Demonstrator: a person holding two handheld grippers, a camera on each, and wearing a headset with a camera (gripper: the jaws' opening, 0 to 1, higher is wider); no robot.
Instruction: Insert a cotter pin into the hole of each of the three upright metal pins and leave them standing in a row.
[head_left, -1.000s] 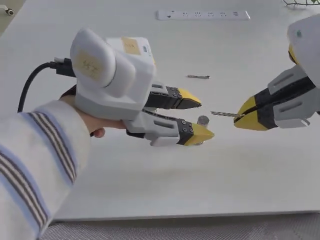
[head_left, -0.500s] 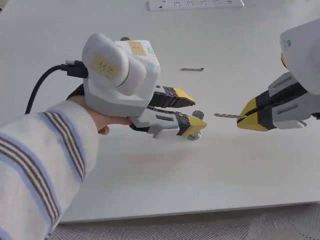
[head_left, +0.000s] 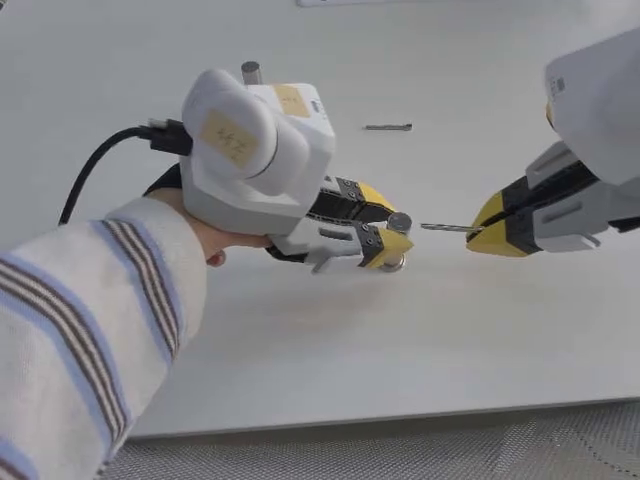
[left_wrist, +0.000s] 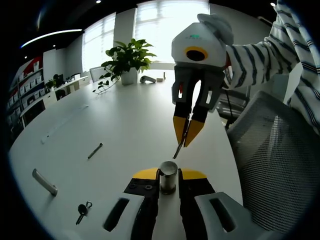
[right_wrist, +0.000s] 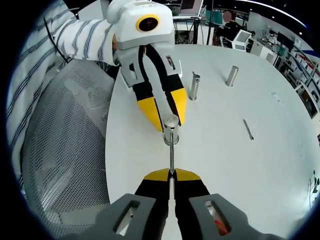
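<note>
**Step in hand: pass the cotter pin through the cross-hole of one metal pin.**

1. Hold the metal pin upright and steady. The left tongs are clenched on its shaft, one jaw on each side, just below the flat head. Its base appears to rest on the bench.
2. The right tongs are closed to a thin slit and grasp the cotter pin by its rear end. The cotter pin projects straight forward towards the metal pin, level with its upper part.
3. The tip of the cotter pin lies just beside the metal pin. It cannot be told whether the tip touches the shaft, and the hole itself cannot be made out.
4. Recommended procedure: turn the metal pin until the hole faces the cotter pin. Set the cotter pin square to the shaft, then advance it slowly. An oblique approach is likely to make the tip skid off the round shaft or tilt the metal pin.
5. Do not loosen the left tongs until the cotter pin is well through.

**Other parts:** a second metal pin and a third metal pin stand beyond the held metal pin, well apart from it. A spare cotter pin lies flat on the bench to one side of the held metal pin.
</note>
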